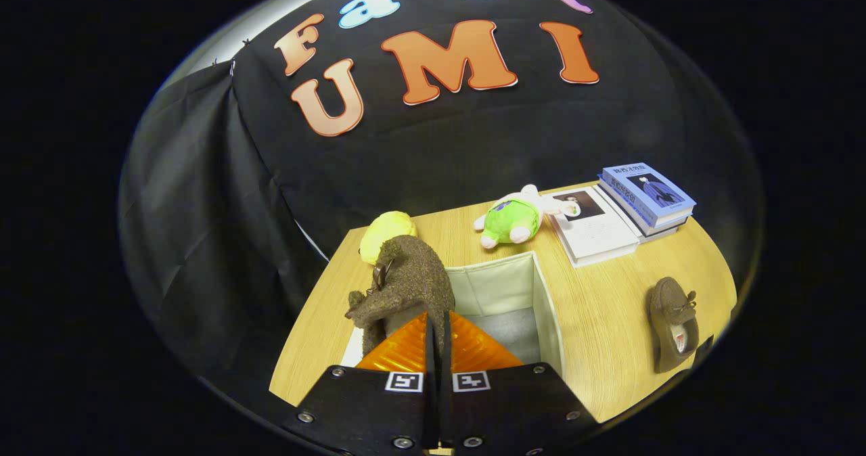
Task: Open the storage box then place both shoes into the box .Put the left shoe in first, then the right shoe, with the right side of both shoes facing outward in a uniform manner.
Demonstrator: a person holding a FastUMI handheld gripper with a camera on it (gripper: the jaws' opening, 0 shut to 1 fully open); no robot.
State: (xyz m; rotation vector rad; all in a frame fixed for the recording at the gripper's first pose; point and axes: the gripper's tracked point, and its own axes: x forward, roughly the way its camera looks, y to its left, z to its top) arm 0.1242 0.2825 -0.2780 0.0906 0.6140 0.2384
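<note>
Brown shoe (406,283) pinched in the gripper (438,348) with its heel end hidden behind the fingers, near wall and most of the floor of the open box (541,307) covered too, yellow toy (387,234) half behind the shoe, book covers (646,195) too small to make out

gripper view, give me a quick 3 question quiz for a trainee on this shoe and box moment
1. True or false: the gripper is shut on a shoe over the open box.
2. Where is the other shoe? A) in the box B) on the table right of the box C) on the books
3. Fill in: the green toy lies beside the ____.

Key: 1 true; 2 B; 3 books
</note>
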